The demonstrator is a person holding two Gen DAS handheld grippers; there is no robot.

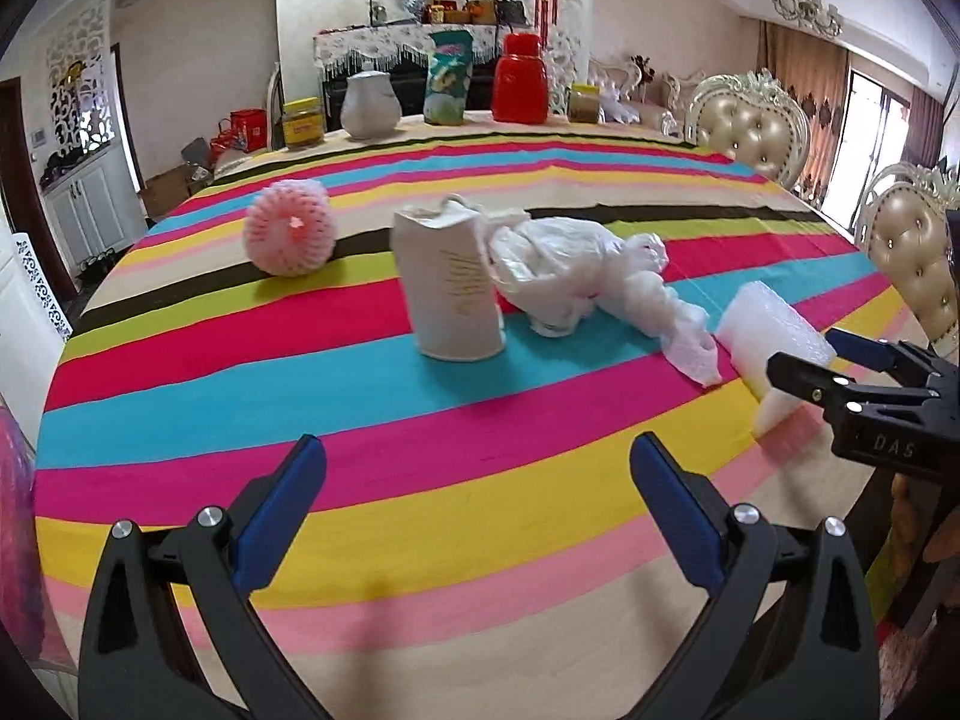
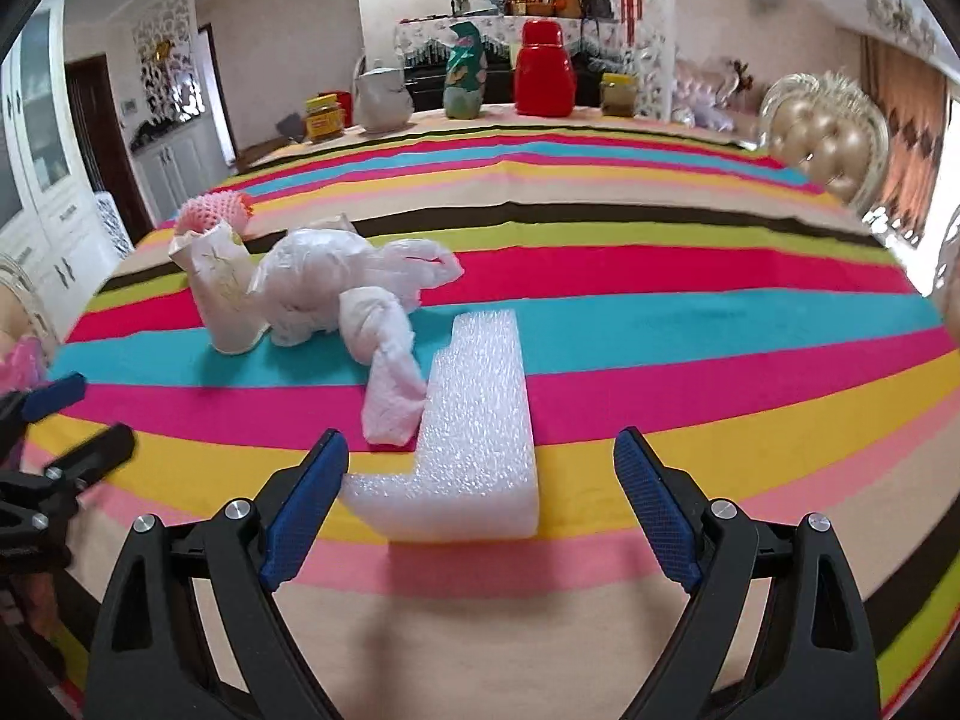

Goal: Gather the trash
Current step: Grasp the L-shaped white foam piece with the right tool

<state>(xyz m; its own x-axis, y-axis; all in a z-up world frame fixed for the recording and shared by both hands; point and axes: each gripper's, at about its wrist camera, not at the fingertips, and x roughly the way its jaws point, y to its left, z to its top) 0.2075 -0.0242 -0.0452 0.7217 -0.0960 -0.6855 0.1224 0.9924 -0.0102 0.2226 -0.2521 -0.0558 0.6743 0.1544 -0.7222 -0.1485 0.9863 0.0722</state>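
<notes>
On the striped tablecloth lie a pink foam fruit net (image 1: 290, 227), a white paper cup (image 1: 454, 283) lying tilted, a crumpled white plastic bag (image 1: 591, 276) and a white L-shaped foam block (image 2: 472, 441). My right gripper (image 2: 481, 501) is open, its jaws on either side of the near end of the foam block, not touching it. In the left wrist view the right gripper (image 1: 810, 360) shows at the foam block (image 1: 768, 354). My left gripper (image 1: 477, 507) is open and empty above the cloth, short of the cup.
At the table's far edge stand a yellow jar (image 1: 303, 123), a white jug (image 1: 370, 105), a green bag (image 1: 448, 78), a red container (image 1: 519, 81) and another jar (image 1: 584, 103). Padded chairs (image 1: 750, 123) stand along the right side. Pink material (image 1: 18, 522) sits at the left.
</notes>
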